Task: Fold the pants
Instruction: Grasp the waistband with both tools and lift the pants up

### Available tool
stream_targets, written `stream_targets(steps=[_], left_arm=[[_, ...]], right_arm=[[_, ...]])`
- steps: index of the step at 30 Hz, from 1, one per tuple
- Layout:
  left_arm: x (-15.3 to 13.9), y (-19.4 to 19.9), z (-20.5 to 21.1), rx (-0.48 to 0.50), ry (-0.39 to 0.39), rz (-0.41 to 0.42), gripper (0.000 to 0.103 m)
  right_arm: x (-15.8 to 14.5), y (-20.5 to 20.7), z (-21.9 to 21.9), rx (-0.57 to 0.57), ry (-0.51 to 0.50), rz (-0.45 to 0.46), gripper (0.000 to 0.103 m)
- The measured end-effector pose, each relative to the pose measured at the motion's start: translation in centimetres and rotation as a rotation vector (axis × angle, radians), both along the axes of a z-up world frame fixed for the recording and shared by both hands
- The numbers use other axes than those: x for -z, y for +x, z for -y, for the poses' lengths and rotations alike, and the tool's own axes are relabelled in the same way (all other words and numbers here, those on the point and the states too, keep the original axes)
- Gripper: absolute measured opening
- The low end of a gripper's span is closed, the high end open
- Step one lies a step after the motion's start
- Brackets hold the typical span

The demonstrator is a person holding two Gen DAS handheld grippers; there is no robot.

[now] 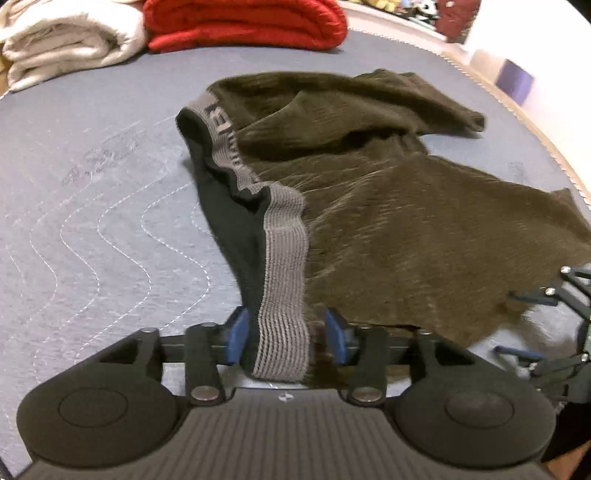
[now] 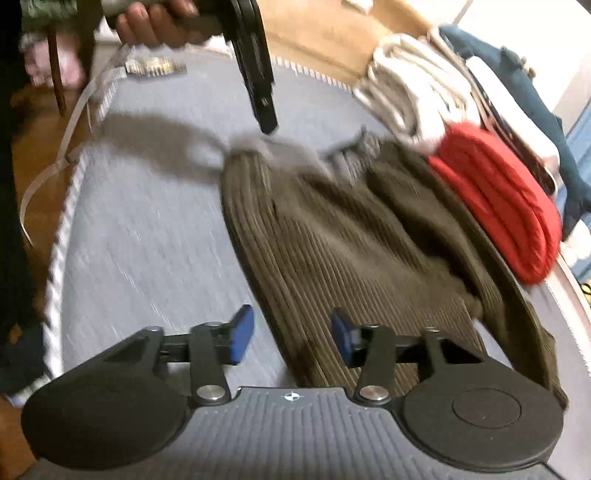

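Note:
Dark olive corduroy pants [image 1: 388,206] lie crumpled on a grey-blue quilted mattress [image 1: 92,184]. Their grey elastic waistband [image 1: 284,273] runs toward my left gripper [image 1: 286,332] and passes between its blue pads, which stand apart from it, so the gripper is open. At the right edge of that view the right gripper [image 1: 528,325] hovers by a pant hem. In the right wrist view my right gripper [image 2: 291,339] is open, with the edge of a ribbed pants leg [image 2: 332,258] lying between and under its pads. A hand [image 2: 155,22] holds the left gripper [image 2: 267,122] above the far waistband.
A folded red blanket [image 1: 243,22] and a folded cream towel [image 1: 62,40] sit at the mattress's far edge, close to the pants. A blue garment [image 2: 517,74] lies beyond them. The mattress's piped edge [image 2: 62,221] curves along the left, with wooden floor and a chair leg [image 2: 55,74] past it.

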State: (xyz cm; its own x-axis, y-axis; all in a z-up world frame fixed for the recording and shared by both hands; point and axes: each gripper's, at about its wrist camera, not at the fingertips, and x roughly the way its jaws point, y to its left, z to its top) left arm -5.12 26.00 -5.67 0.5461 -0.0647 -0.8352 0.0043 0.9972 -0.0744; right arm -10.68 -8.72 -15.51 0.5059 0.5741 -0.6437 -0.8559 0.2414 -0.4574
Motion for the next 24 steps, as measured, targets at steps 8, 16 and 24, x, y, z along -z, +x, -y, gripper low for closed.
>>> stream_targets(steps=[8, 16, 24], left_arm=[[2.9, 0.9, 0.2, -0.004, 0.03, -0.046, 0.029], [-2.4, -1.6, 0.9, 0.076, 0.143, 0.001, 0.007], [-2.8, -4.8, -0.7, 0.1, 0.251, -0.095, 0.009]], right_arm=[[2.3, 2.4, 1.0, 0.052, -0.037, 0.039, 0.044], [1.3, 1.1, 0.0, -0.11, -0.063, 0.002, 0.006], [-0.7, -4.3, -1.3, -0.267, -0.017, -0.026, 0.006]])
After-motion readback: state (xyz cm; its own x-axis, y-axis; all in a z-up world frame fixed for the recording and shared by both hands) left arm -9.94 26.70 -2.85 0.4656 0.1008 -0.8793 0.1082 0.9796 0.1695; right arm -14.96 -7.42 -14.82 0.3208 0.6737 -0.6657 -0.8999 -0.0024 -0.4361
